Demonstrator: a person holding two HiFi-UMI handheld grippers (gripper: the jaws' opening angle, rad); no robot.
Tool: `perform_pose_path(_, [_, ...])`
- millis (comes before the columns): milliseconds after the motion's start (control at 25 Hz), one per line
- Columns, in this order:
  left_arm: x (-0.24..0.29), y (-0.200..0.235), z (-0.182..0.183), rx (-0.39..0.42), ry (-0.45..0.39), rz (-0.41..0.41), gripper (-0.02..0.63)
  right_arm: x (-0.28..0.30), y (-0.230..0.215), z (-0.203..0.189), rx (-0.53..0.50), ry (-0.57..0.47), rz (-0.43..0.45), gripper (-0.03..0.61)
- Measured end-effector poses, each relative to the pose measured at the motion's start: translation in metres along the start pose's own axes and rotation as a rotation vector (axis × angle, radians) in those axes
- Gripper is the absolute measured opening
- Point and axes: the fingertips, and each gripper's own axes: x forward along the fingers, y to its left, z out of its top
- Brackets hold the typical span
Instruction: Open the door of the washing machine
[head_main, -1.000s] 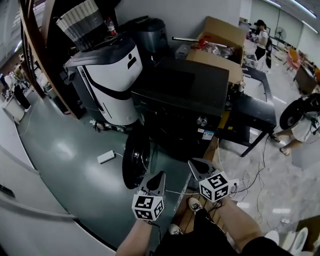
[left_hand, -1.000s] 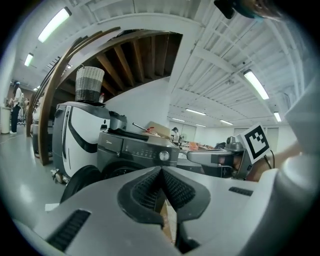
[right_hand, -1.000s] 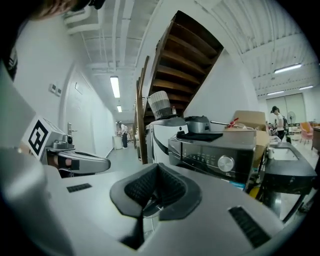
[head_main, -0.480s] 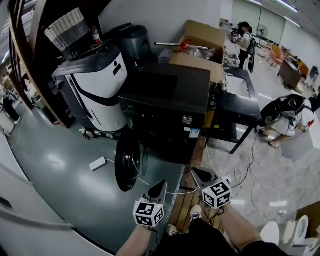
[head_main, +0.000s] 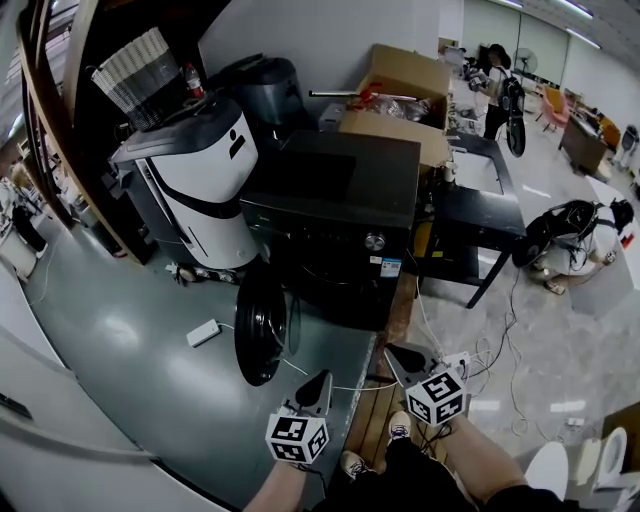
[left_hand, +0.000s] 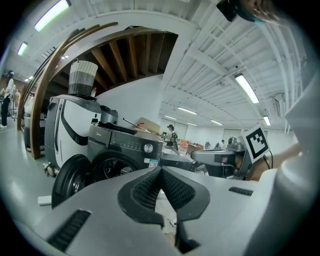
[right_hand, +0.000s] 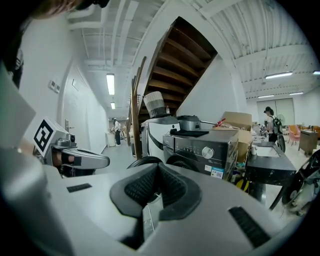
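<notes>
Far left, a glossy grey-green floor (head_main: 110, 330) catches the ceiling lights, and a small white power block (head_main: 203, 333) lies on it. Behind rises a dark wooden staircase (head_main: 60, 110), and beside it stands a white-and-black rounded machine (head_main: 205, 185) with a striped woven basket (head_main: 135, 70) on top. Next along is the dark grey front-loading washing machine (head_main: 340, 200). Its round black door (head_main: 262, 322) is already swung wide open to the left, nearly edge-on to the head camera. Behind the washer sits an open cardboard box (head_main: 400, 90). To its right is a low black table (head_main: 490, 205), then pale tiled floor (head_main: 530, 340) strewn with cables, and people further off in the room.

The head view looks down on the washer's flat top. The left gripper view, from low down, shows the dark drum opening (left_hand: 112, 167) and the long ceiling strip lights (left_hand: 247, 87). The right gripper view shows the silver control knob (right_hand: 208, 152) face-on, and a bright white corridor (right_hand: 107, 135) running away left of the stairs.

At the bottom of the head view are the left tool (head_main: 318, 380) and the right tool (head_main: 402, 353), side by side. Each has its jaws pressed together, and neither is gripping anything. The open door stands ahead and to the left of the left tool, apart from it. The washer's front lies ahead of both tools, well clear of the right one.
</notes>
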Motion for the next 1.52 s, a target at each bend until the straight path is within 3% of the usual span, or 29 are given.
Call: perform_pose_path(1520, [-0.019,-0.008,-0.005,-0.001,-0.003,0.039,0.018,-0.016,0.005,-0.004,0.049,-0.018,0.002,0.017])
